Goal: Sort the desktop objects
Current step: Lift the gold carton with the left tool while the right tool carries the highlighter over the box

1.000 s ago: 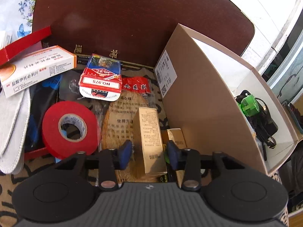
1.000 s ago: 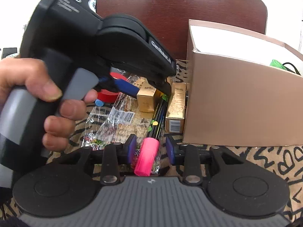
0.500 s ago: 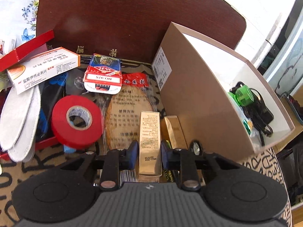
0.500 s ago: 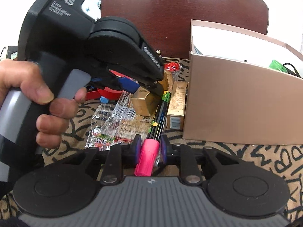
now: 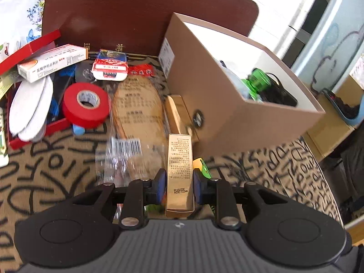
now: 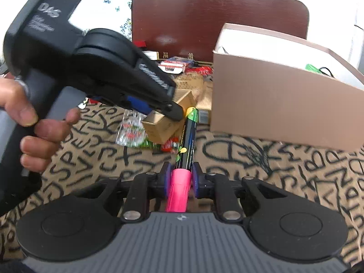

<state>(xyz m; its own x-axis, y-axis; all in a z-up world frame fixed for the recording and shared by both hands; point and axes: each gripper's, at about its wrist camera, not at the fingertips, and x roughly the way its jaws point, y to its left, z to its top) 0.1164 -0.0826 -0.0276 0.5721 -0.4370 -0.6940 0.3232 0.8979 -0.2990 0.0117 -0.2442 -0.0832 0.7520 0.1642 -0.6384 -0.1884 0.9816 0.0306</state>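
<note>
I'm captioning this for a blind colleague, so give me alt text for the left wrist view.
The left tongs grip a slim gold carton above a letter-patterned tablecloth. Ahead to the right stands an open brown cardboard box holding a green item; to the left lie a red tape roll and a packaged insole.

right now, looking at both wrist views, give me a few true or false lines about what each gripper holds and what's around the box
1. The left gripper is shut on a gold carton. True.
2. The right gripper has empty jaws. False: it is shut on a marker with a pink cap.
3. The brown box has nothing inside. False: a green item and black cables lie in it.
4. A red tape roll lies left of the brown box. True.
5. A second gold carton lies beside the box's wall. True.
6. The tablecloth is plain white. False: it is tan with black letters.
</note>
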